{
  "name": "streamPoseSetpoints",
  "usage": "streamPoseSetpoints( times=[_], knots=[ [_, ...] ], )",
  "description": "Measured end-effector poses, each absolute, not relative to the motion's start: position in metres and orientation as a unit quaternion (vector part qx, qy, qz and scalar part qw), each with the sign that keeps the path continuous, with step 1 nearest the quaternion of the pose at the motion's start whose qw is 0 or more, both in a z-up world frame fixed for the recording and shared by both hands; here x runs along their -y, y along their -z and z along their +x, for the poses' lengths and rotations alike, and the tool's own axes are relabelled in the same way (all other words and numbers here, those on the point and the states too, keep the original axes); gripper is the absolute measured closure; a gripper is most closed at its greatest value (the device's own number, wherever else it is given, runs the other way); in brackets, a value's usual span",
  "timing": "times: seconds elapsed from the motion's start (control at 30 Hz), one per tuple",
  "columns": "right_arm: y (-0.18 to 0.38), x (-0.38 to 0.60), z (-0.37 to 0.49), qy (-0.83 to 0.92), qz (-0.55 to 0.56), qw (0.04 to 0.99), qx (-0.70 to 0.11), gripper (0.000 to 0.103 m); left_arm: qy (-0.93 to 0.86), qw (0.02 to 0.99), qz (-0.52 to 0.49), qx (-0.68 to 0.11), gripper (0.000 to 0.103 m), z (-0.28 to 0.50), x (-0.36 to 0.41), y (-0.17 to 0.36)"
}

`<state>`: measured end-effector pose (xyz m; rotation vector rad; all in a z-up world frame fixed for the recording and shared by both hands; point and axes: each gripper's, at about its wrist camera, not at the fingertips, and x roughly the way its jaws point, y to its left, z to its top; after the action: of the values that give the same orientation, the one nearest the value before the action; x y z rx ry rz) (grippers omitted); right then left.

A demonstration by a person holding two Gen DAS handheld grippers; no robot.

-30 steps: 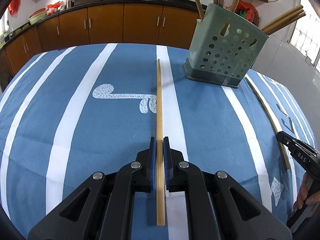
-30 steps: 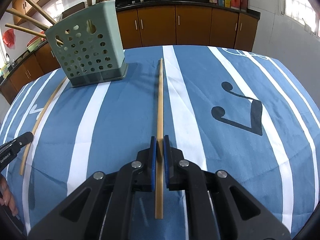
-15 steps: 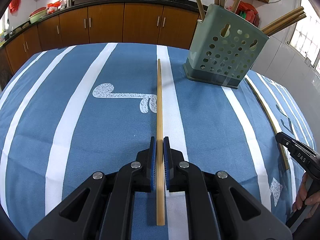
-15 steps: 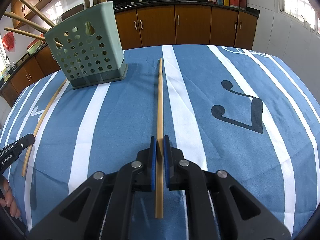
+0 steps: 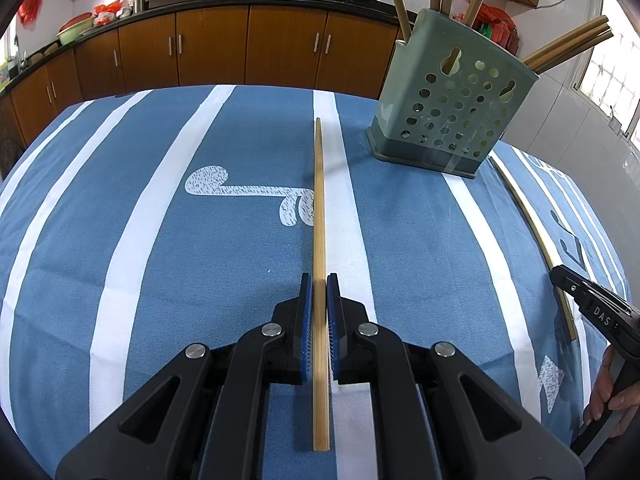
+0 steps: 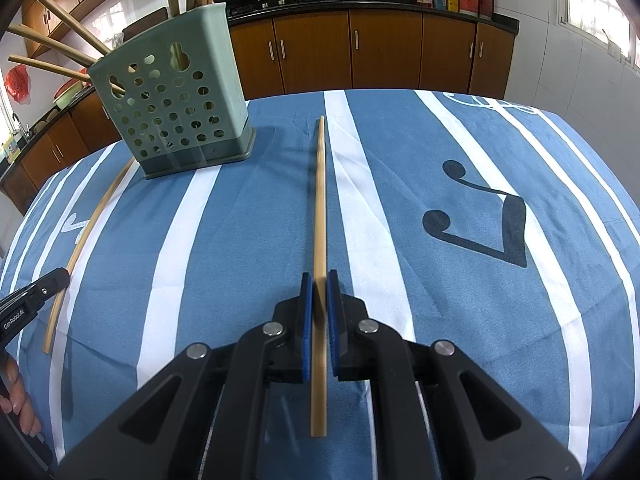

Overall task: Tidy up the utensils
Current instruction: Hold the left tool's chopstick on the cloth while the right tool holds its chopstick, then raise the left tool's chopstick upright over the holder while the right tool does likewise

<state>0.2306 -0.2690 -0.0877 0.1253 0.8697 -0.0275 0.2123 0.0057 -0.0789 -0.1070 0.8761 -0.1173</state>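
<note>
My left gripper [image 5: 319, 284] is shut on a long wooden chopstick [image 5: 319, 208] that points straight ahead above the blue striped tablecloth. My right gripper [image 6: 319, 282] is shut on another wooden chopstick [image 6: 319, 200], also pointing ahead. A green perforated utensil holder [image 5: 452, 100] with several chopsticks in it stands at the back right in the left wrist view and at the back left in the right wrist view [image 6: 172, 96]. Each view shows the other gripper's chopstick at its edge [image 5: 532, 232], [image 6: 86, 232].
The table is covered by a blue cloth with white stripes [image 5: 140, 220]. Brown kitchen cabinets [image 5: 208, 48] and a counter with pans lie behind the table. The other gripper's tip and a hand show at the frame edges [image 5: 592, 312], [image 6: 28, 300].
Both grippers hold their chopsticks as before. The views have shifted very slightly; the holder appears a touch nearer in the right wrist view.
</note>
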Motion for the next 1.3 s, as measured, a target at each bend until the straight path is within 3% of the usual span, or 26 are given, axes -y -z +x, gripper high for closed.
streamPoseSetpoints(
  times=[0.73, 1.3],
  knots=[
    [0.082, 0.270, 0.217, 0.004, 0.052, 0.907, -0.417, 0.095, 0.059, 0.901, 0.010, -0.429, 0.096, 0.188, 0.005, 0.078],
    [-0.008, 0.288, 0.183, -0.006, 0.085, 0.956, -0.280, 0.095, 0.073, 0.944, -0.062, -0.317, 0.096, 0.171, -0.024, -0.014]
  ],
)
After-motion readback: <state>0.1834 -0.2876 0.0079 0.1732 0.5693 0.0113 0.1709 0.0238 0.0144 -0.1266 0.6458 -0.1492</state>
